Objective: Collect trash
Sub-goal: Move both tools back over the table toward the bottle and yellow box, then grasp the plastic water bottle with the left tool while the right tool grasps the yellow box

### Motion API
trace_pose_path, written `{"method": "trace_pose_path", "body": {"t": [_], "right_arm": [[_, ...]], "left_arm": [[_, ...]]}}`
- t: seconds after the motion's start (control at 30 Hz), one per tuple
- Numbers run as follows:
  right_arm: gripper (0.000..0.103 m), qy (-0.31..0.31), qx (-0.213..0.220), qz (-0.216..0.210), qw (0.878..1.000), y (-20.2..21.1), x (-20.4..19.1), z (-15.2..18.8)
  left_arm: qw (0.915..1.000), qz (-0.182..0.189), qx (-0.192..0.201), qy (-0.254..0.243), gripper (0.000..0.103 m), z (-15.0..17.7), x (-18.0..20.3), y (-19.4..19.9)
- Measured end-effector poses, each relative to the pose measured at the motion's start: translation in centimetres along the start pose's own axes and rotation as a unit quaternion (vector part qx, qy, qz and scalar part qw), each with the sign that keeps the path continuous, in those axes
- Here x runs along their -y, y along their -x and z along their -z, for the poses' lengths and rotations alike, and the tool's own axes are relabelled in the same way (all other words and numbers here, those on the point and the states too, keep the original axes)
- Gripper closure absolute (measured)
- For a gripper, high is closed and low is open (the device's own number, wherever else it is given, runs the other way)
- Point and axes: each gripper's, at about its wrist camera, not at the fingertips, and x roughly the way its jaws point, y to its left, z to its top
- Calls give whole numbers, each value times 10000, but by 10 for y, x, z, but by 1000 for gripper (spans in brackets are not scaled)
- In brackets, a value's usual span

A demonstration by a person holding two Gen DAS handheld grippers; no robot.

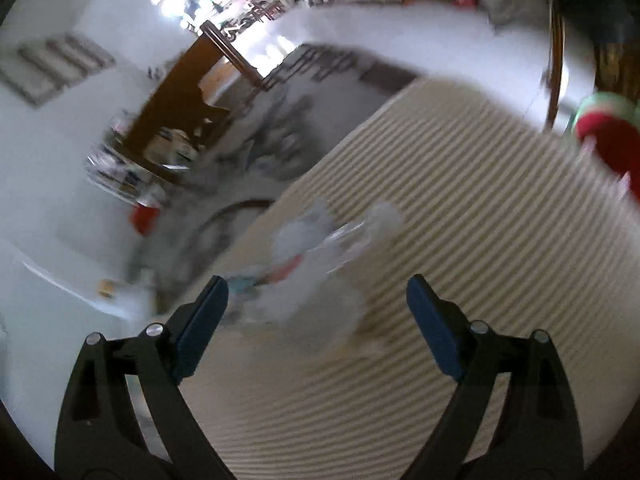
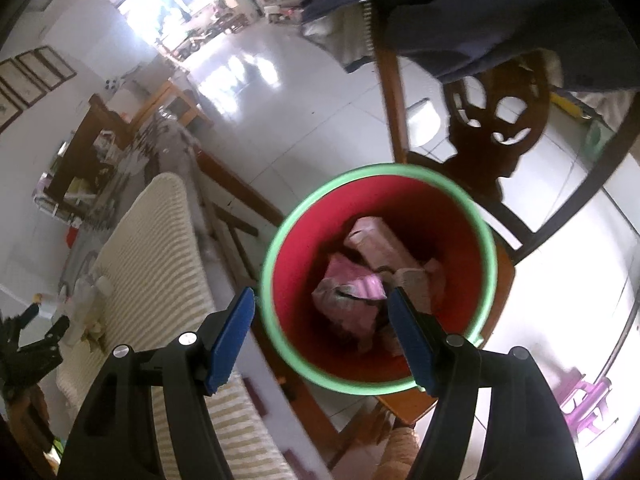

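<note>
Hovering wide-jawed, the left gripper [image 1: 316, 304] is needing a square approach onto the blurred pale wrappers [image 1: 316, 248] on the striped cream cushion [image 1: 460, 208], while the right gripper [image 2: 320, 336] is gaping empty over the green-rimmed red bucket [image 2: 276, 248].

One red plastic bucket with a green rim [image 2: 276, 280] stands at the centre of the right wrist view; inside it lie roughly three pink crumpled wrappers [image 2: 352, 300], hard to separate. One cream ribbed mat [image 1: 460, 208] is visible. On it sits one blurred heap of pale trash [image 1: 316, 256], its pieces uncountable. One dark carved wooden chair [image 2: 496, 120] stands at one o'clock.
</note>
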Motion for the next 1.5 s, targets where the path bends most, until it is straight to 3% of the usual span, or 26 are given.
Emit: {"method": "trace_pose_path", "body": {"t": [0.17,0.27,0.3,0.33,0.57,0.67,0.77,0.9,1.0,1.17,1.27,1.33,1.4,1.5], "right_arm": [[36,218,-51,-78,9997,-4,-31,10],[36,288,-26,-60,9996,-1,-44,19],[36,284,-17,-49,9996,-1,-46,21],[36,272,-9,-25,9996,1,-48,25],[36,176,-9,57,9998,1,-68,42],[36,303,-2,2,9995,-2,-91,46],[36,548,-47,-91,9984,-9,-122,53],[36,960,-230,-254,9948,-26,-170,67],[36,1354,-382,-359,9894,-40,-208,78],[36,2183,-629,-524,9724,-62,-277,93],[35,2852,-781,-574,9536,-78,-324,100],[35,3303,-920,-569,9376,-91,-353,106],[35,3793,-952,-490,9191,-103,-381,115],[35,4466,-995,-282,8887,-121,-411,130]], "left_arm": [[9943,-236,-363,-978,12,6,12,-37],[9919,-196,-465,-1166,13,13,13,-52],[9926,-99,-479,-1115,17,15,10,-56],[9934,-39,-472,-1041,26,16,7,-56],[9979,652,45,29,38,37,-33,-29],[9887,1195,330,838,48,60,-64,-6],[9725,1618,389,1630,50,95,-90,10],[9426,2204,203,2500,50,152,-111,12],[9315,2334,-175,2785,51,192,-112,0],[9119,2580,-742,3104,50,238,-110,-29],[9034,2654,-816,3267,47,252,-113,-38],[8991,2667,-801,3378,34,256,-115,-41],[8922,2788,-758,3471,31,258,-117,-43],[8902,2831,-701,3499,21,256,-120,-45]]}}
